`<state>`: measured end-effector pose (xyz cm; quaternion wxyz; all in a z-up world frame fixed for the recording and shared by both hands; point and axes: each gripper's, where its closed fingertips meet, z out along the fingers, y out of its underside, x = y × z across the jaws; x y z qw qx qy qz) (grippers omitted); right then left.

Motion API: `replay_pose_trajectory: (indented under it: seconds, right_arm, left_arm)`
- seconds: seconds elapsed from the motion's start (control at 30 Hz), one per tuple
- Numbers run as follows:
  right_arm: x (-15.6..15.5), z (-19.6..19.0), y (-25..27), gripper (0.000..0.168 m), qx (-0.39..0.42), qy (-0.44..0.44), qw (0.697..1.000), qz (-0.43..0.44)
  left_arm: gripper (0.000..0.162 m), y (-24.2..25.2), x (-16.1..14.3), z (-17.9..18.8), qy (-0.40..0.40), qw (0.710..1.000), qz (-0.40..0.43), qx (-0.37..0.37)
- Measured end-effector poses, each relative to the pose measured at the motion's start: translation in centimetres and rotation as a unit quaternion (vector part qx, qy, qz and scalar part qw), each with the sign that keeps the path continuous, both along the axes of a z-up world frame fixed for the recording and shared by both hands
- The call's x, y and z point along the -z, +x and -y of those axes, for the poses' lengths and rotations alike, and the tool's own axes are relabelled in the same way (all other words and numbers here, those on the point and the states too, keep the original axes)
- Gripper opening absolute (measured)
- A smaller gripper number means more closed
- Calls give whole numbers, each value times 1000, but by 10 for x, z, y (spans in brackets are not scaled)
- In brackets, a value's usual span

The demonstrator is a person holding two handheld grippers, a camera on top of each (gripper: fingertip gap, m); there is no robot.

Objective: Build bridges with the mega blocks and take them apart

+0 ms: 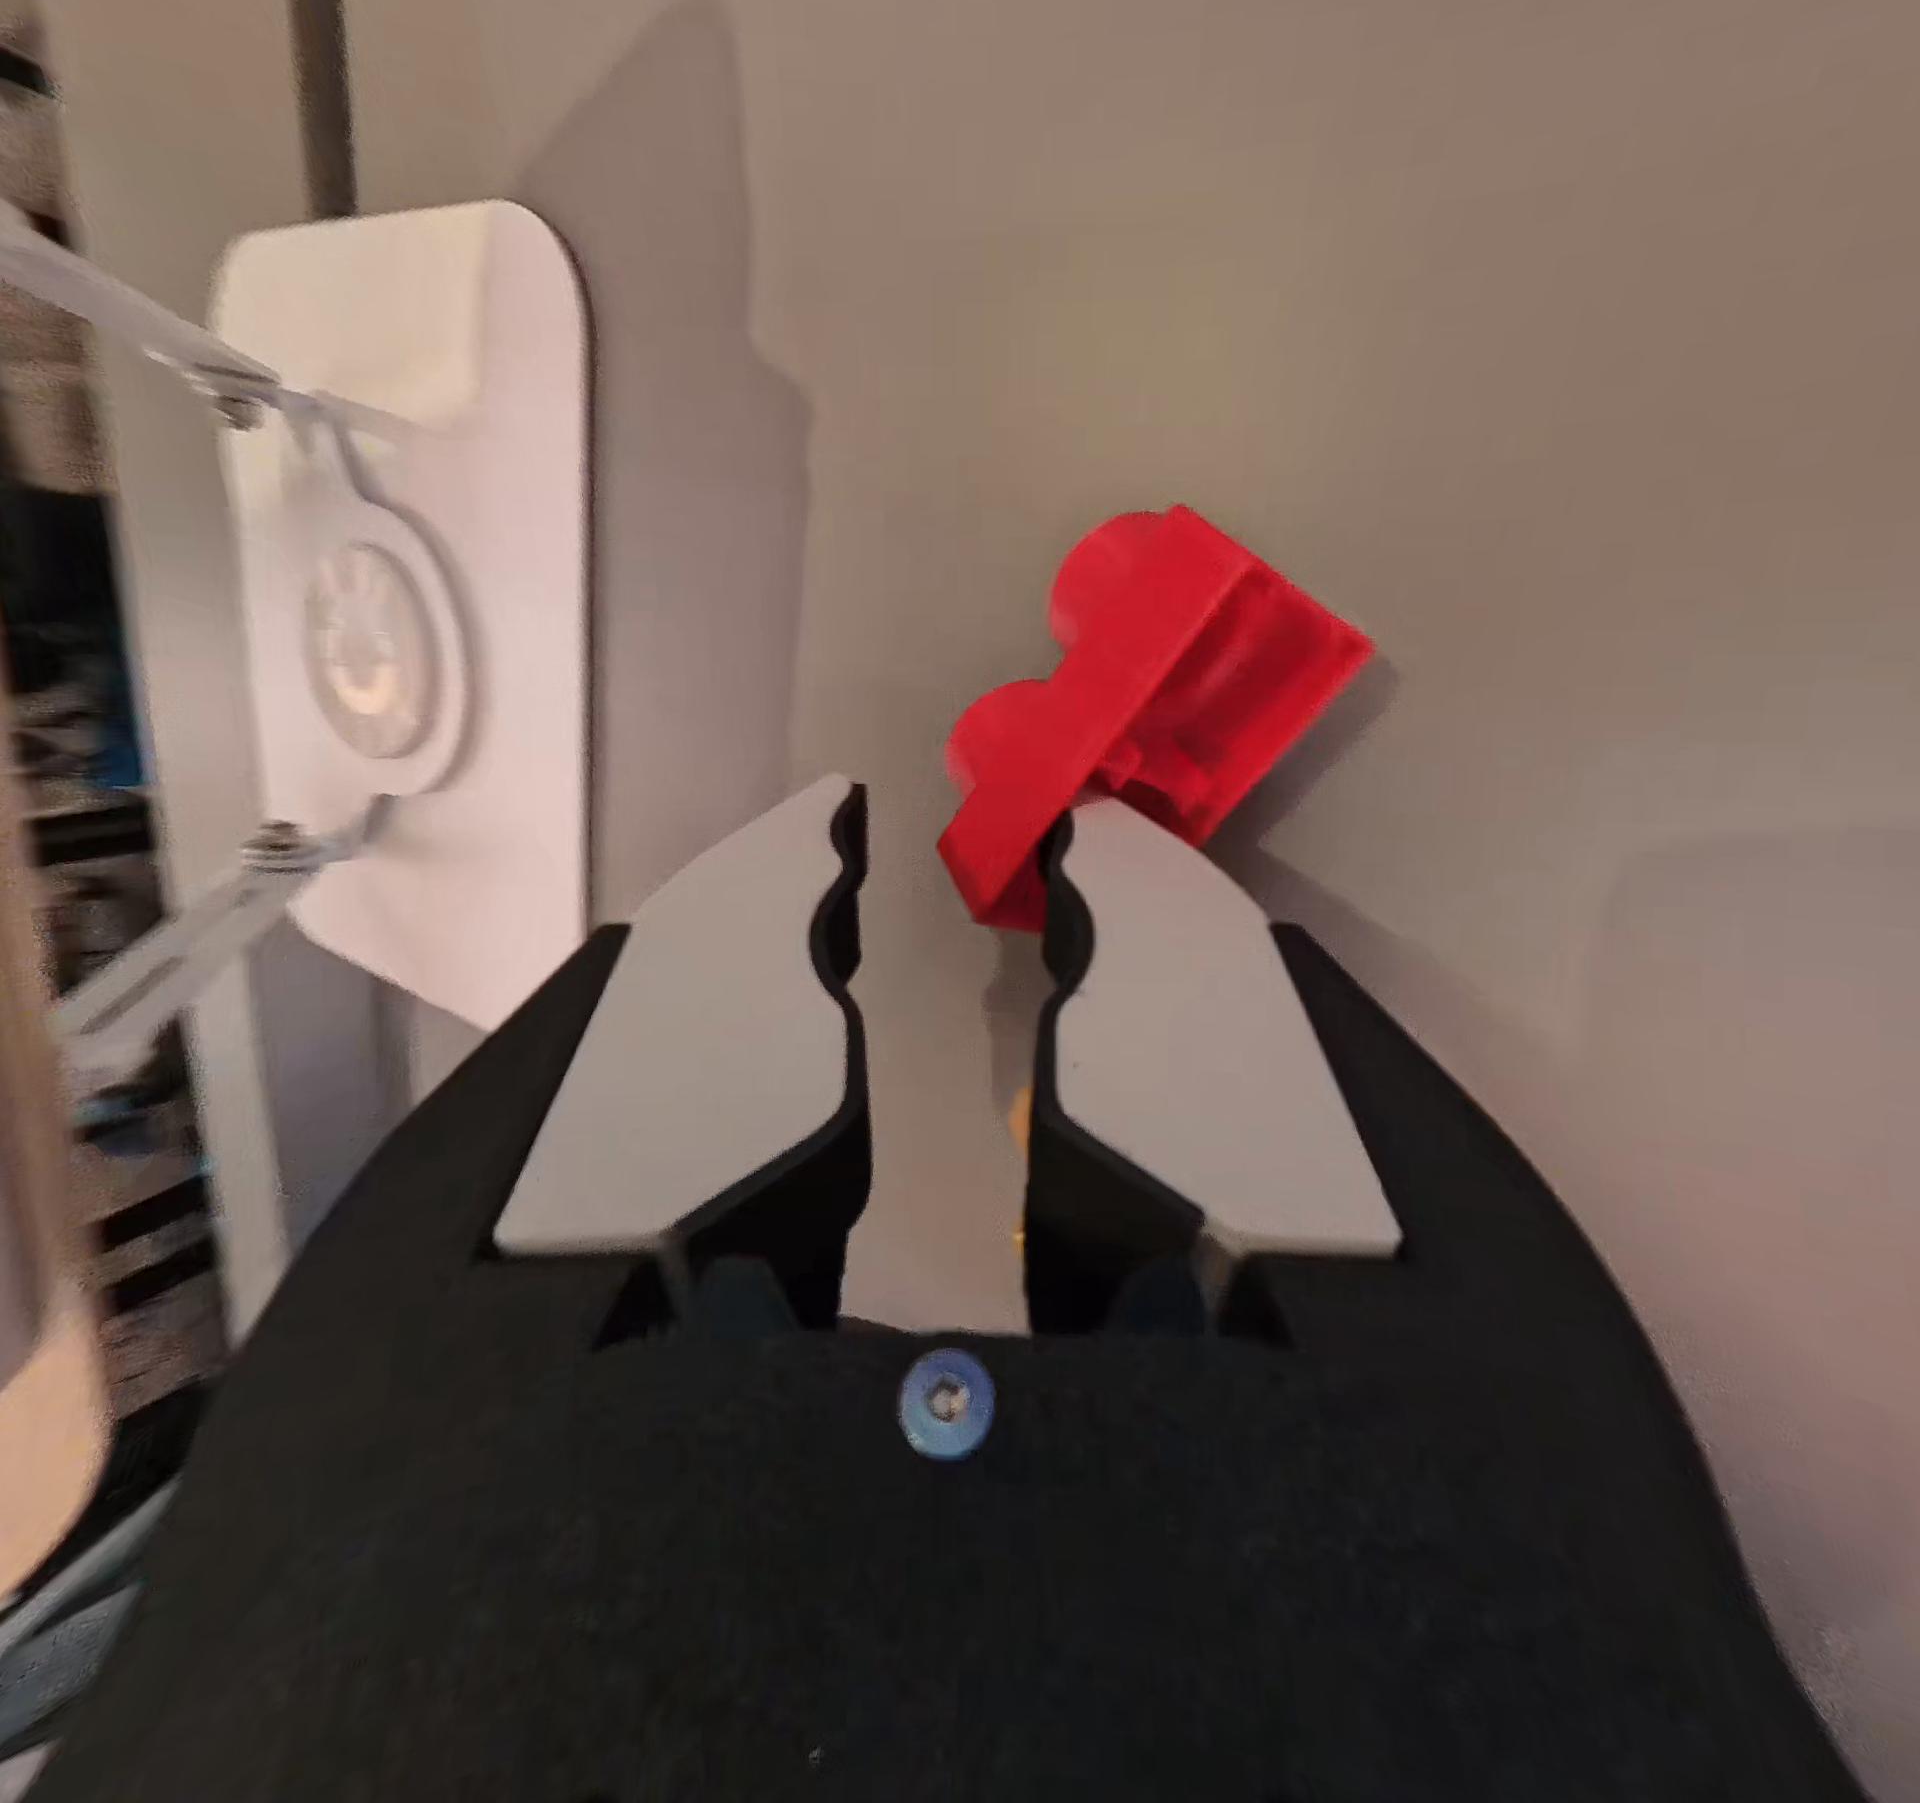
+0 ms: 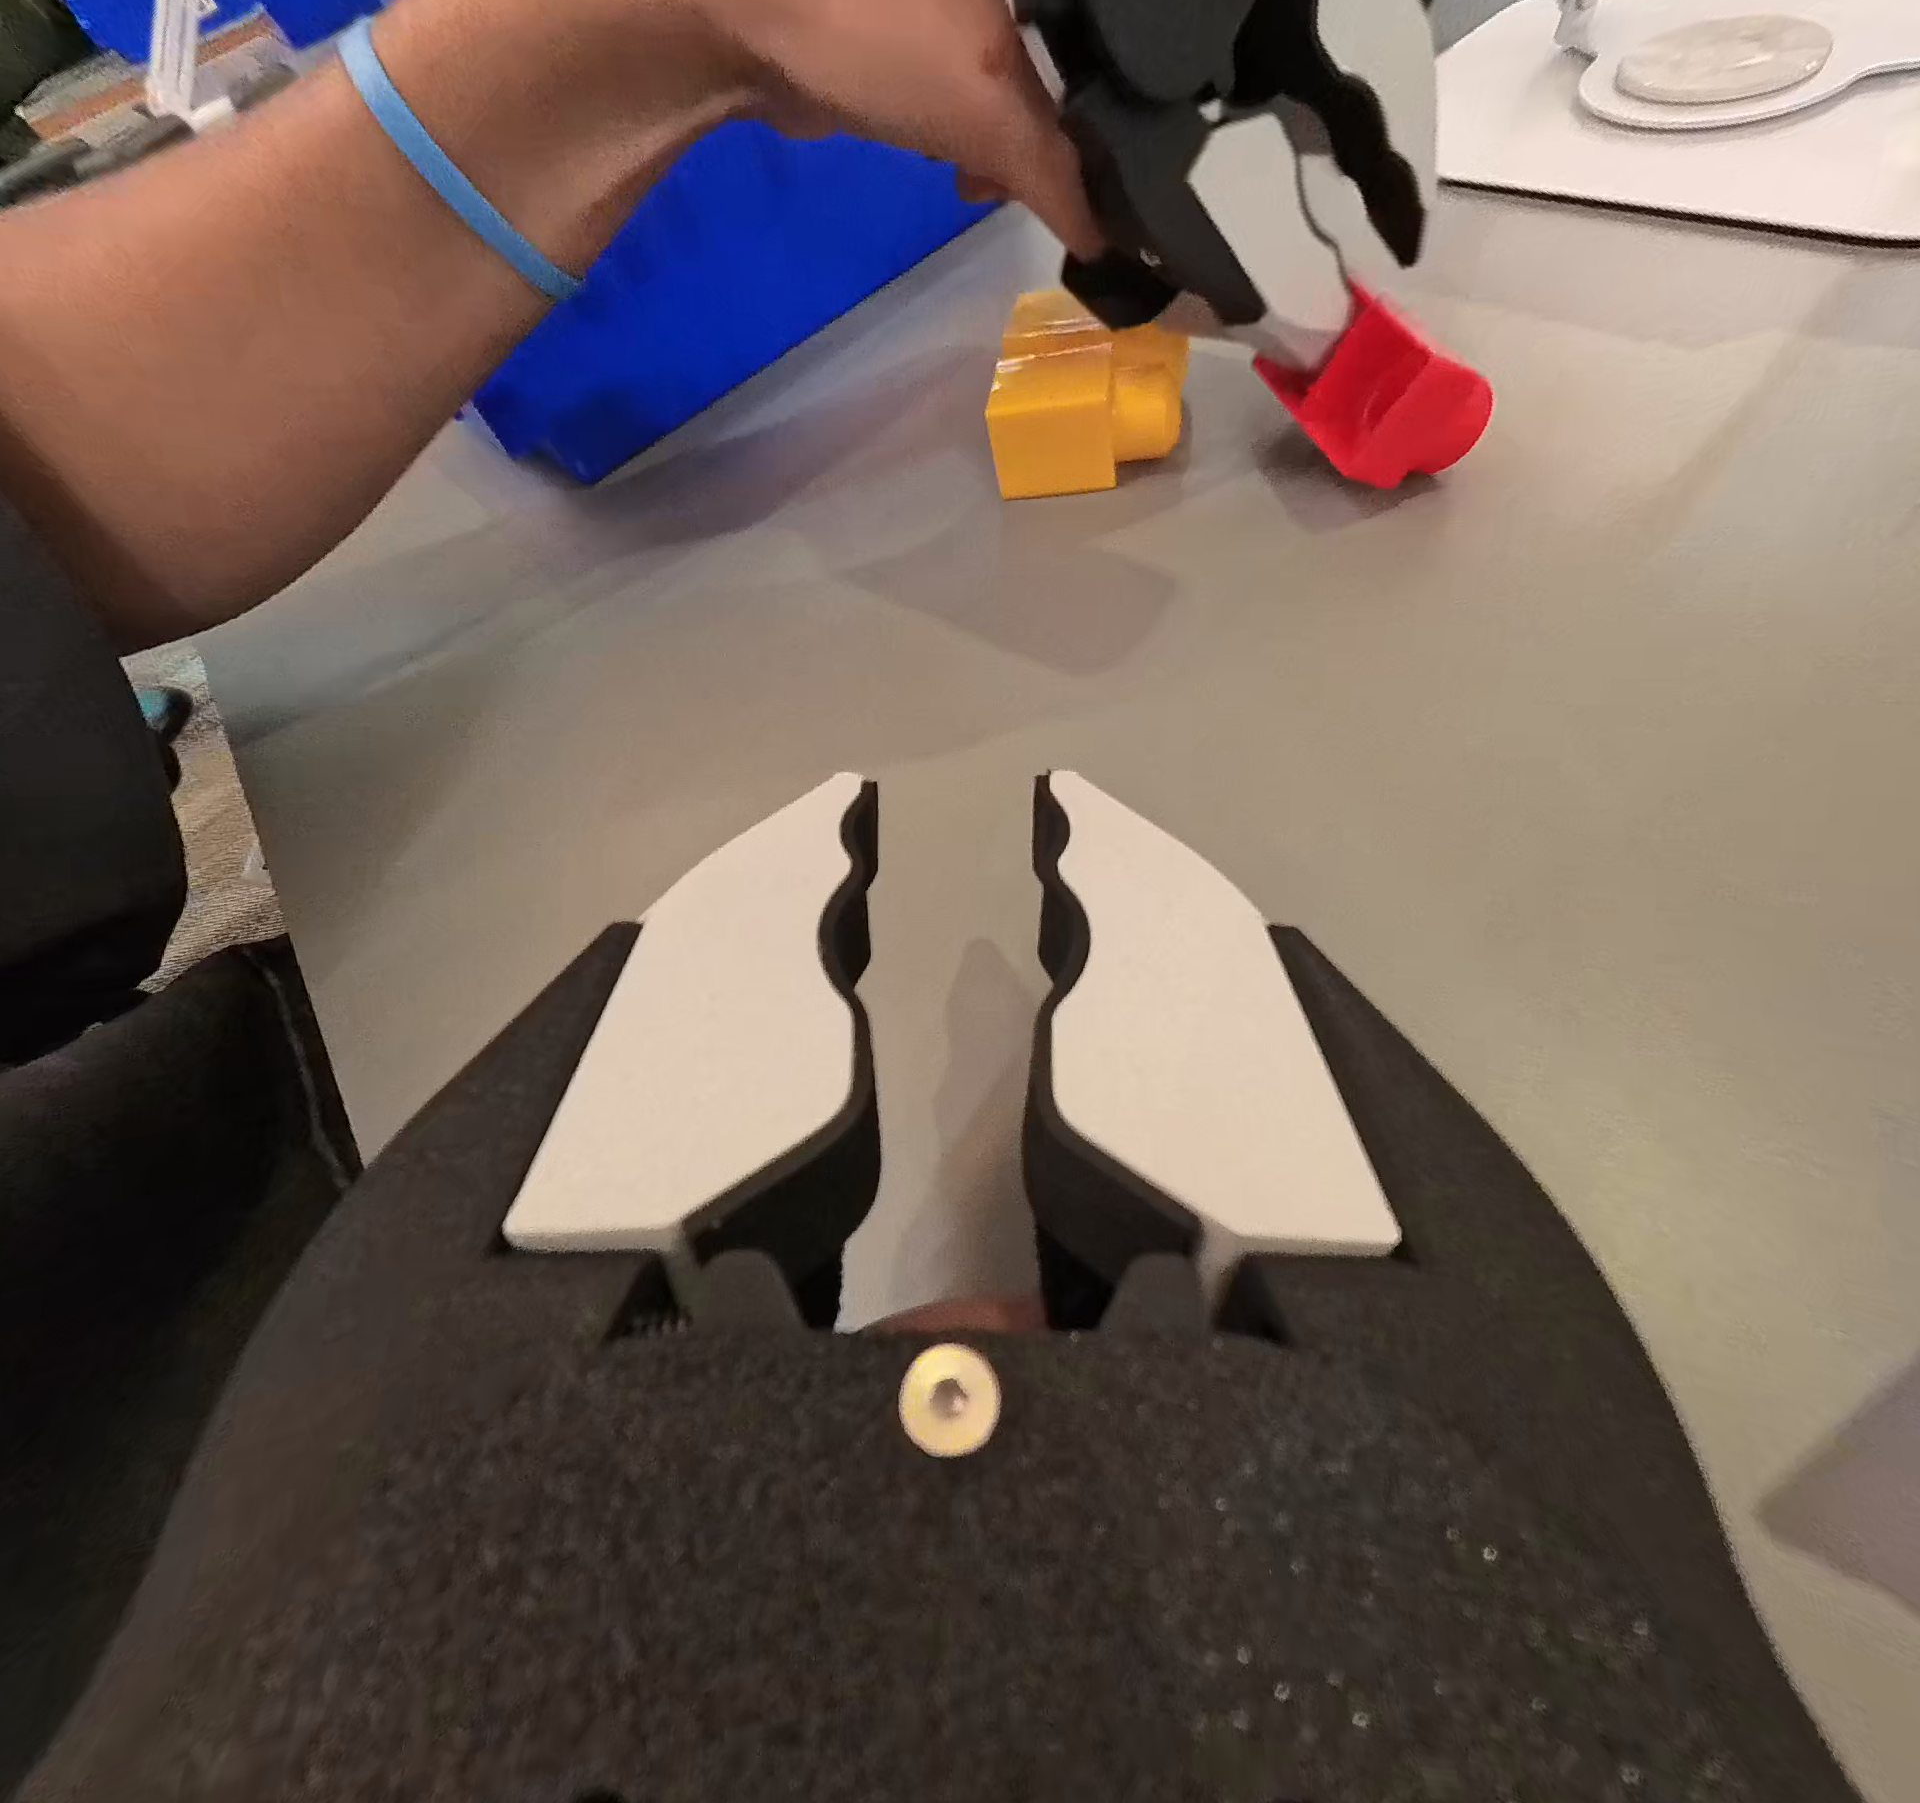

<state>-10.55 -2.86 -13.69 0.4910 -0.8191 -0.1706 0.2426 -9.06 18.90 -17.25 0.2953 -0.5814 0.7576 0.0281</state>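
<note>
Currently, grey table (image 2: 1455, 714). Left gripper (image 1: 956, 818): jaws part-open, nothing between them; right fingertip (image 1: 1070, 849) touching lower edge of red block (image 1: 1122, 673), no grip. Red block tipped on side, studs facing away from yellow block (image 2: 1081, 403) nearby, apart. Blue bin (image 2: 727, 299) behind yellow block. Right gripper (image 2: 956, 797): jaws part-open, empty, hovering over bare table, well apart from blocks. White plate with round disc (image 2: 1725, 60) at far edge.

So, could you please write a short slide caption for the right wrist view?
Left gripper tips a red block beside a yellow block; right gripper waits open.
</note>
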Motion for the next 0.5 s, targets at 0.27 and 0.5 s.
replay_pose_trajectory:
  seconds: [0.27,0.5]
  right_arm:
    - [1,1,-1,28,-3,-5,1000,-3]
    - [0,0,2,28,3,0,1000,0]
  left_arm:
    - [60,-41,-24,11,-98,991,-64,-61]
    - [77,-78,-102,50,-41,977,145,-153]
